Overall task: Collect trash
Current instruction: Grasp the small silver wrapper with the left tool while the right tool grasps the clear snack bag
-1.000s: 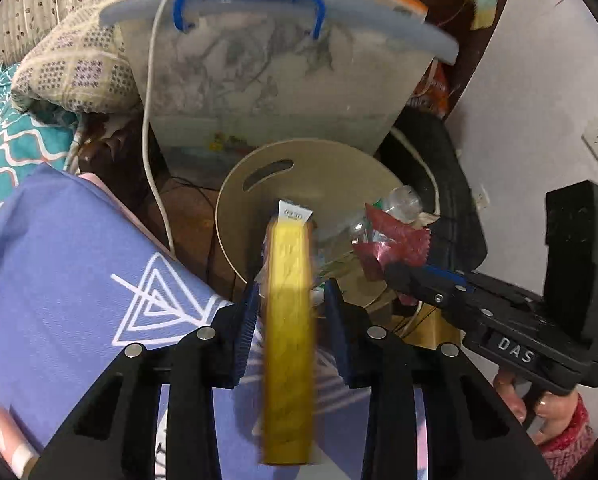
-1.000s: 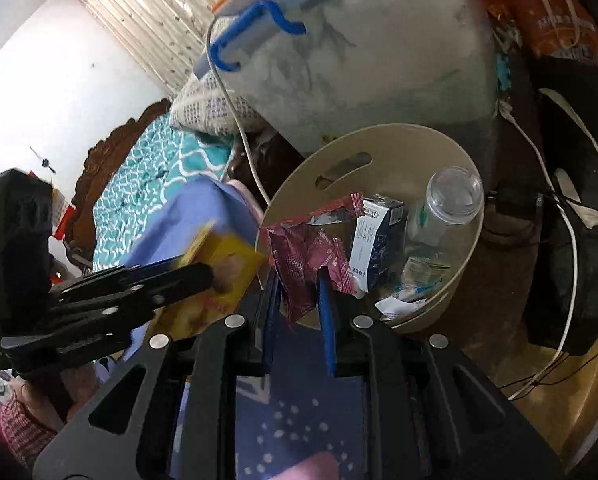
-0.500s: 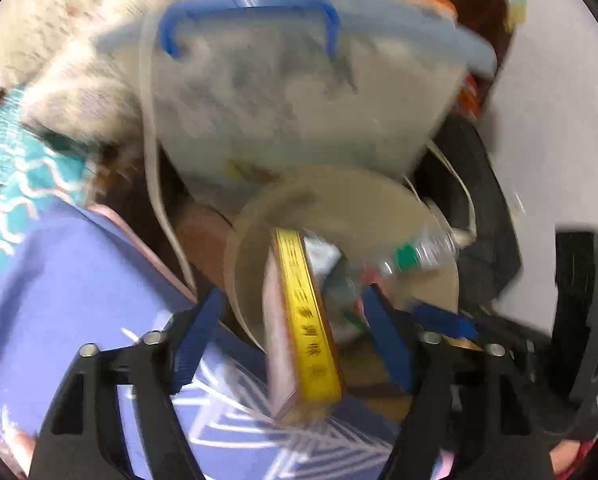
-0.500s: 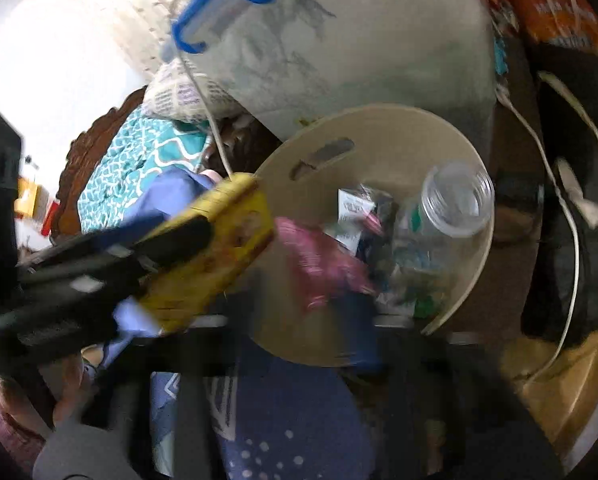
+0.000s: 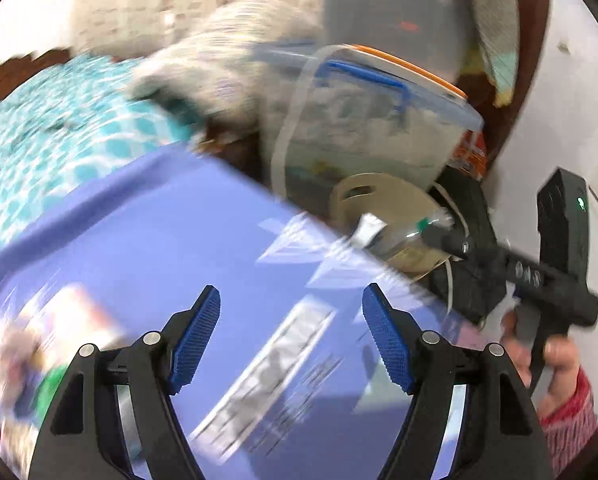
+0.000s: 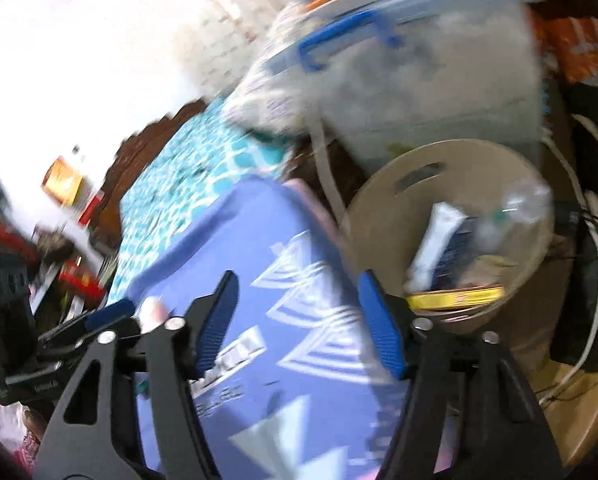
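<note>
A round beige bin (image 6: 451, 184) stands beside the bed and holds a yellow box (image 6: 457, 299), a white and blue carton (image 6: 439, 240) and a clear plastic bottle (image 6: 519, 208). It also shows in the left wrist view (image 5: 383, 200). My left gripper (image 5: 291, 340) is open and empty above the purple sheet (image 5: 159, 240). My right gripper (image 6: 299, 320) is open and empty over the sheet's edge, left of the bin. Blurred litter (image 5: 31, 360) lies on the sheet at the lower left.
A large clear storage box with a blue handle (image 6: 419, 68) stands behind the bin. A teal patterned bedspread (image 5: 59, 120) and a pillow (image 5: 219, 60) lie beyond the sheet. Cables and dark bags (image 6: 591, 260) crowd the floor to the right.
Both grippers opened and drew back from the bin. The yellow box left my left gripper and the red wrapper left my right gripper; the box now lies in the bin.
</note>
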A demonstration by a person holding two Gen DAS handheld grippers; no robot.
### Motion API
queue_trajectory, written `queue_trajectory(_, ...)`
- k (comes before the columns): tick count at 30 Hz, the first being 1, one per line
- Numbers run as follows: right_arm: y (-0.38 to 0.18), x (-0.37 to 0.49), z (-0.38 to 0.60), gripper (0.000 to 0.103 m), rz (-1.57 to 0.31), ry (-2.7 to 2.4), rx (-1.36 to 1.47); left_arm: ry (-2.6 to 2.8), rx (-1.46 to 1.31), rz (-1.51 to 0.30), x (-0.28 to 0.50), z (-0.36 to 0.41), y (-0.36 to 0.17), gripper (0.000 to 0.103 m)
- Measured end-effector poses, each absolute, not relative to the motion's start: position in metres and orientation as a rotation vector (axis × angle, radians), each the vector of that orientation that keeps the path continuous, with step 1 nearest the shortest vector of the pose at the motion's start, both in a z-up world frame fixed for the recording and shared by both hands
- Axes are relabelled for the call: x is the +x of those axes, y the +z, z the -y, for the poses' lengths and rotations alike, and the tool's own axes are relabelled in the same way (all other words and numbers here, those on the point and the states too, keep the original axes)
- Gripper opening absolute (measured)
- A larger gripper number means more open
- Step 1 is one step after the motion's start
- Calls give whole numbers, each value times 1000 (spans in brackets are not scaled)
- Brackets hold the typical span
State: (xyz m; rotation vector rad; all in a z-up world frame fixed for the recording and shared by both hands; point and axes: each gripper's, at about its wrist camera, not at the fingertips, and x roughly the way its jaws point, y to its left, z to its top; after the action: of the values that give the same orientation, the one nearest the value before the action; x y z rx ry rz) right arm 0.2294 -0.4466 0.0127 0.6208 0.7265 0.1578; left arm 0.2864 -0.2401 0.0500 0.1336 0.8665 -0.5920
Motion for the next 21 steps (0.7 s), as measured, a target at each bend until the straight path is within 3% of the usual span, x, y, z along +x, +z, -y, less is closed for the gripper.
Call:
queue_trajectory(3,16,244,399,50,-774,255,575,-487,83,-852,272,160,57,70)
queue_trajectory(10,24,257,268,52,-860,478,466,-99,32,-857,249,-20,51,80)
queue_trajectory(17,44,248,152,53,-879,656,348,-79,-16,-940,250,-75,18,85)
queue_trajectory(18,44,249,135,54,-890,677,323,-72,3,-942,252,-73,11,76)
queue_trajectory(19,44,249,124,54,-900,693,305,-76,5,-968,255,-74,3,49)
queue_trajectory(20,42,252,103,54,-917,717,272,-89,-9,-1001,260,-76,-5,32)
queue_trajectory(21,41,254,90,54,-928,732,246,-114,-47,-1019,263,-78,-9,29)
